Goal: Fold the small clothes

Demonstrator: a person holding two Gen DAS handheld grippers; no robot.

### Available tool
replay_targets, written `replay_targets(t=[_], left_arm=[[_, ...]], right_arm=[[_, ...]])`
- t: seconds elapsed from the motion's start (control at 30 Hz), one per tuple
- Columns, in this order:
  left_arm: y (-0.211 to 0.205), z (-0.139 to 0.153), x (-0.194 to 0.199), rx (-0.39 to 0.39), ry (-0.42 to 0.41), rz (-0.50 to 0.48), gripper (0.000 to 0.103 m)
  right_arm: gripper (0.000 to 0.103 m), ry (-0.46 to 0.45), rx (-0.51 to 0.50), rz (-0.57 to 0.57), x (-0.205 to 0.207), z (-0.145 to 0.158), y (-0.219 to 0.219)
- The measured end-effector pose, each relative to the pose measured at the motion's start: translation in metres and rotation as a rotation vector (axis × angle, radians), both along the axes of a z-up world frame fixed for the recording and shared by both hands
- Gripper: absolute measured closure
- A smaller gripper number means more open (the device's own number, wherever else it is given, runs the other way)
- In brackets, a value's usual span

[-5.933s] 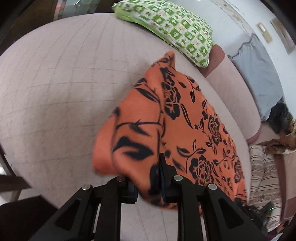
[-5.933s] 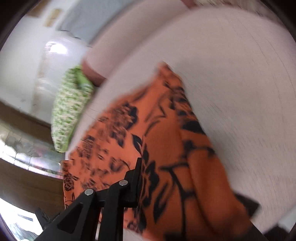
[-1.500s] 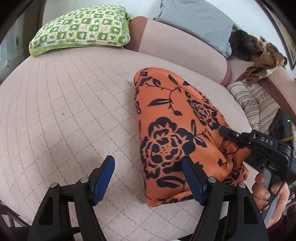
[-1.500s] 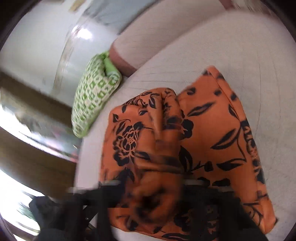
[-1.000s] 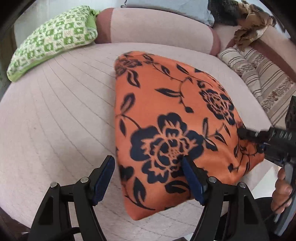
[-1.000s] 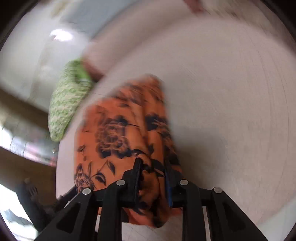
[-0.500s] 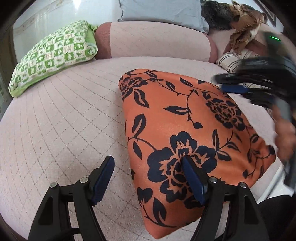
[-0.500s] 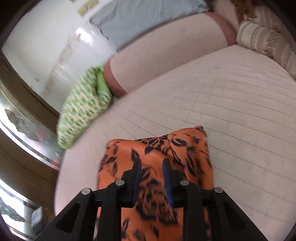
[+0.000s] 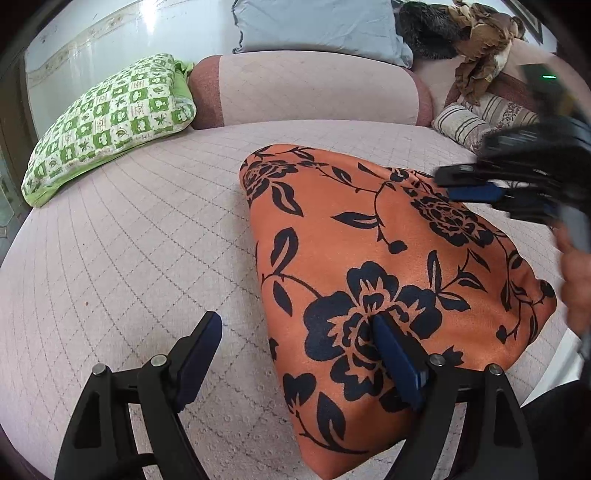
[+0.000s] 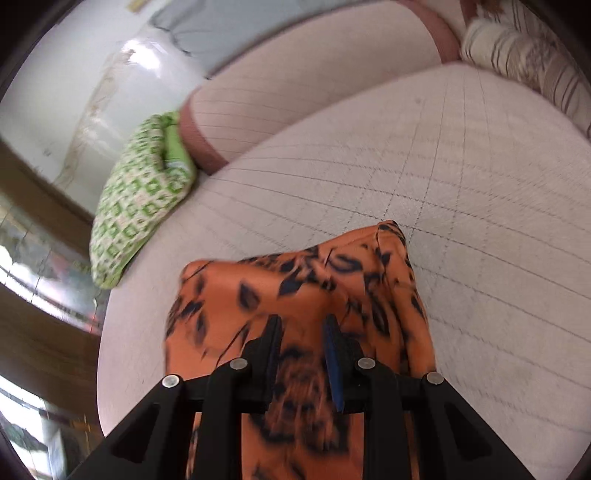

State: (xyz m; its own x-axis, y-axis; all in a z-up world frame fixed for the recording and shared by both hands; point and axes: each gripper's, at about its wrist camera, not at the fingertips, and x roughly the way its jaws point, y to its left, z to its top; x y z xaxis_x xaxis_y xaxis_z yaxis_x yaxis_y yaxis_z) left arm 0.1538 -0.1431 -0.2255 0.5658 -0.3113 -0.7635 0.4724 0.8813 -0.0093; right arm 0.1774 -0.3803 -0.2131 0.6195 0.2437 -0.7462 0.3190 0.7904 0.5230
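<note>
An orange garment with a black flower print [image 9: 373, 251] lies folded on the pale pink quilted seat [image 9: 140, 236]. My left gripper [image 9: 295, 343] is open and empty at the garment's near left edge, one finger over the cloth, one over the bare seat. My right gripper [image 9: 469, 184] shows blurred at the right, above the garment's far right part. In the right wrist view the right gripper [image 10: 301, 347] hovers over the garment [image 10: 295, 295] with its jaws narrowly apart and nothing pinched between them.
A green and white checked pillow [image 9: 107, 118] lies at the back left. A grey-blue cushion [image 9: 317, 26], a striped cushion [image 9: 476, 118] and a brown heap of cloth [image 9: 480, 40] sit along the backrest [image 9: 310, 88]. The seat's front edge is just below the garment.
The right gripper has let go of the garment's corner and lifted up and back over it. The garment now lies flat. The left gripper stays open and has barely moved.
</note>
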Motion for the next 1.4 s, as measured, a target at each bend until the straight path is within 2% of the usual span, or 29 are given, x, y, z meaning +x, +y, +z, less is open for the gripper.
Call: replay_targets(t=[0.1, 0.23, 0.3, 0.37, 0.67, 0.8, 1.1, 1.27, 1.33, 1.4], left_arm=[[-0.001, 0.000, -0.001, 0.005, -0.004, 0.011, 0.018], [-0.002, 0.000, -0.004, 0.014, -0.019, 0.013, 0.018], [-0.003, -0.001, -0.004, 0.015, -0.015, 0.015, 0.018], [-0.002, -0.002, -0.003, 0.014, -0.018, 0.015, 0.018], [0.002, -0.001, -0.004, 0.005, -0.014, 0.012, 0.018], [0.002, -0.003, -0.004, 0.009, -0.008, 0.012, 0.018], [0.007, 0.000, -0.004, -0.003, -0.003, 0.014, 0.017], [0.012, 0.016, -0.008, -0.016, -0.048, 0.028, 0.017], [0.015, 0.019, -0.004, -0.021, -0.061, 0.047, 0.017], [0.013, 0.009, 0.006, 0.010, -0.025, 0.053, 0.015]], right_arm=[[0.077, -0.027, -0.051, 0.026, -0.035, 0.018, 0.010], [0.077, 0.024, -0.072, 0.047, -0.064, 0.009, 0.022], [0.077, 0.092, -0.076, 0.082, -0.066, -0.010, 0.028], [0.077, 0.097, -0.090, 0.104, -0.065, -0.019, 0.029], [0.077, 0.065, -0.083, 0.077, -0.086, 0.005, 0.031], [0.077, 0.116, -0.092, 0.110, -0.084, -0.017, 0.036], [0.077, 0.074, -0.033, 0.090, -0.085, -0.017, 0.027], [0.077, 0.020, -0.089, 0.061, -0.095, 0.001, 0.023], [0.077, 0.055, -0.101, 0.072, -0.091, -0.005, 0.025], [0.077, 0.105, -0.111, 0.095, -0.084, -0.019, 0.028]])
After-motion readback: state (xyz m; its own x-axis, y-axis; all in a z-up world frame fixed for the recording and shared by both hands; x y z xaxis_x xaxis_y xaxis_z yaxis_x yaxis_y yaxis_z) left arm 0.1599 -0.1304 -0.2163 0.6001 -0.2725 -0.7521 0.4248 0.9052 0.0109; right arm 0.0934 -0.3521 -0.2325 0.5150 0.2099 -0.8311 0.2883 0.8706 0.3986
